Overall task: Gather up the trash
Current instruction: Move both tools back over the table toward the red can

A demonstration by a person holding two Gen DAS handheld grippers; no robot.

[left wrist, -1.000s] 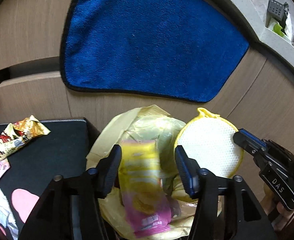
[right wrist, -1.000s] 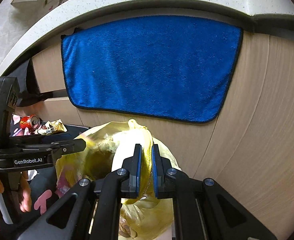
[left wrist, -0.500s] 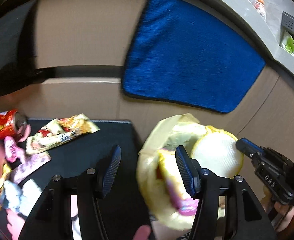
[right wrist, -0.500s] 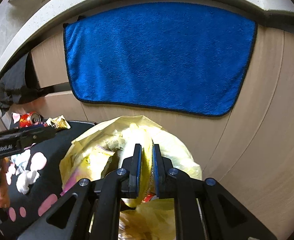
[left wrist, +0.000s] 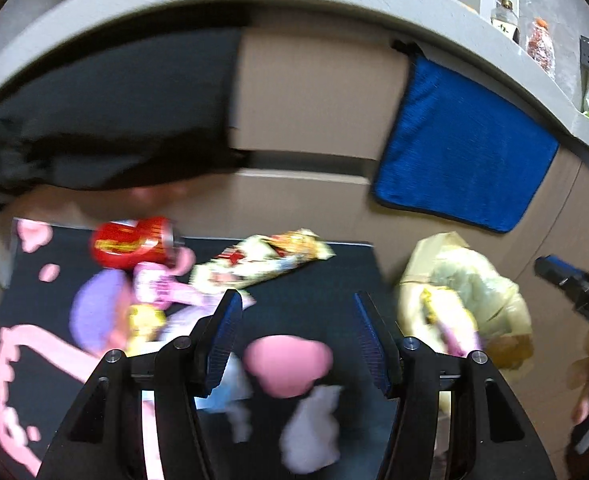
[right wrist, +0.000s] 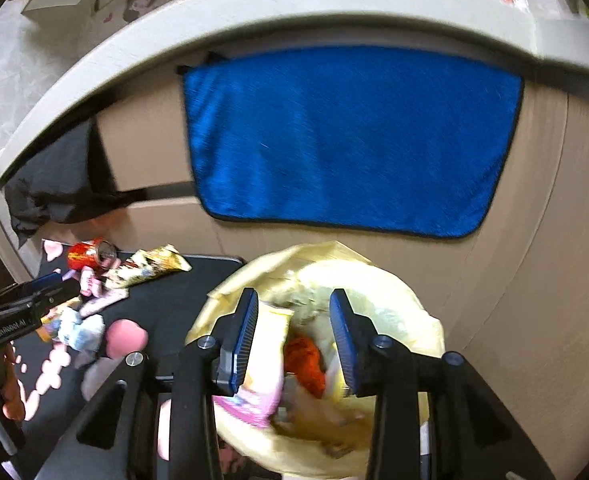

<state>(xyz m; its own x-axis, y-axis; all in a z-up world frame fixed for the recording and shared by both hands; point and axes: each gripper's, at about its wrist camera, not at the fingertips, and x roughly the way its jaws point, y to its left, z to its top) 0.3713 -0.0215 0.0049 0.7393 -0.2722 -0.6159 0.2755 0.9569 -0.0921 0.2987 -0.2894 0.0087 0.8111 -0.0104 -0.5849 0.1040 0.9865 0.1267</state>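
Yellow trash bag (right wrist: 382, 280) lies below the open right hand-held gripper (right wrist: 294, 336).

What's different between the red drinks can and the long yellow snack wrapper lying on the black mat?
The red drinks can is a rounded metal cylinder lying on its side; the long yellow snack wrapper is flat, crinkled and printed in several colours. The can sits nearer the mat's far left corner, the wrapper further right. Both lie uncollected on the black mat.

Black frames with silver screws carry blue ribbed fingers (left wrist: 224, 336), white lettering alongside.
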